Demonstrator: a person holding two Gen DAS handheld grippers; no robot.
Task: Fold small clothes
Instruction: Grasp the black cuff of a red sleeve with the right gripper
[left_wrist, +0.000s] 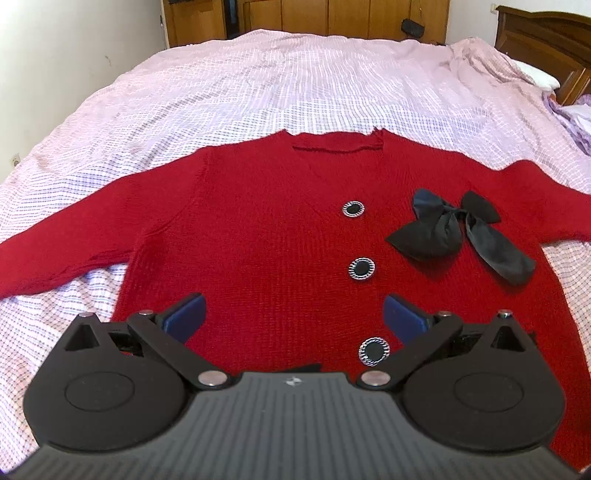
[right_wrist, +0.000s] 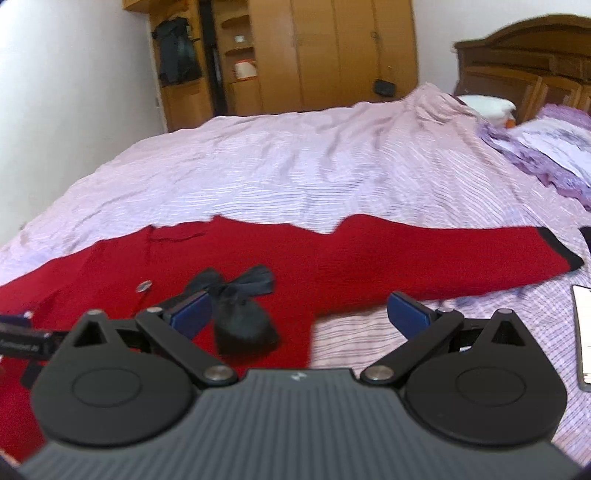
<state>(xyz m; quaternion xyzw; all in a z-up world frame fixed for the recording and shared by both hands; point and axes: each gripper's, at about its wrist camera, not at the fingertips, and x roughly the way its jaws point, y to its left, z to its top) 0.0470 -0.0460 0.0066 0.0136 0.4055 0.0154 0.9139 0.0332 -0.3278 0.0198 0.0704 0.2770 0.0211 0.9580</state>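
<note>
We see the red cardigan (left_wrist: 258, 229) spread flat, front up, on the bed (left_wrist: 258, 74), sleeves stretched out to either side. A black bow (left_wrist: 454, 229) lies on its chest beside the row of round buttons (left_wrist: 361, 268). Our left tool (left_wrist: 293, 317) hangs low over the hem, pointing up the button line, its blue fingers (left_wrist: 186, 317) spread wide with nothing between them. Our right tool (right_wrist: 301, 314) hovers over the cardigan's side edge below the outstretched sleeve (right_wrist: 443, 254), likewise released and empty, one finger just beside the bow.
</note>
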